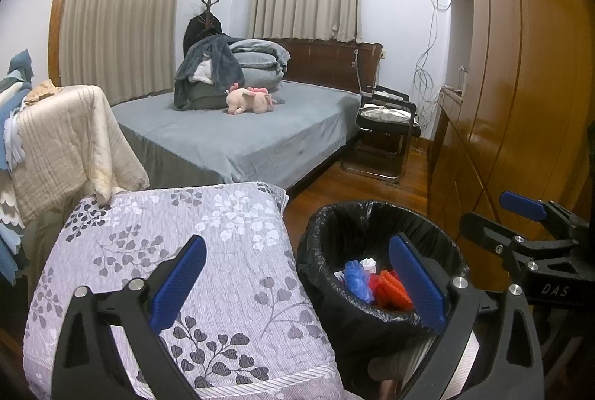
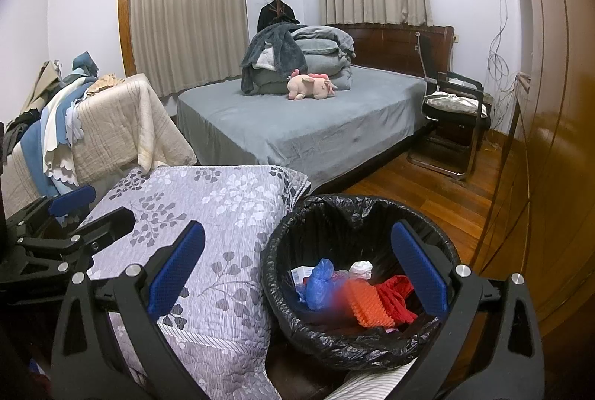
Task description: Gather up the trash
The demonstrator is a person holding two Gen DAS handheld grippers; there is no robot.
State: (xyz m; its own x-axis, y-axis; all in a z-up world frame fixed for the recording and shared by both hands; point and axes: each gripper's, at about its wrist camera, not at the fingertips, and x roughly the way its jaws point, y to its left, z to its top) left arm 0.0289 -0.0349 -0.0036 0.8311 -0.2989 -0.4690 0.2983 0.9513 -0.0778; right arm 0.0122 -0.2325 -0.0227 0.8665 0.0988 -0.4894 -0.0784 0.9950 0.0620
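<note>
A round bin with a black liner (image 1: 334, 225) (image 2: 290, 225) stands on the wood floor beside a floral quilt. It holds a blue plastic bag (image 2: 319, 283), an orange ridged piece (image 2: 366, 301), red material (image 2: 399, 292) and white paper (image 2: 360, 268). My left gripper (image 1: 297, 281) is open and empty, its right finger over the bin. My right gripper (image 2: 297, 281) is open and empty, its right finger over the bin rim. Each gripper shows in the other's view: the right one in the left wrist view (image 1: 520, 210), the left one in the right wrist view (image 2: 74, 203).
A purple floral quilt (image 1: 186, 251) (image 2: 208, 214) lies left of the bin. Behind are a grey bed (image 1: 241, 128) with a pink plush pig (image 1: 249, 99), a cream-draped chair (image 1: 67, 136), a black chair (image 1: 386, 125) and a wooden wardrobe (image 1: 520, 84).
</note>
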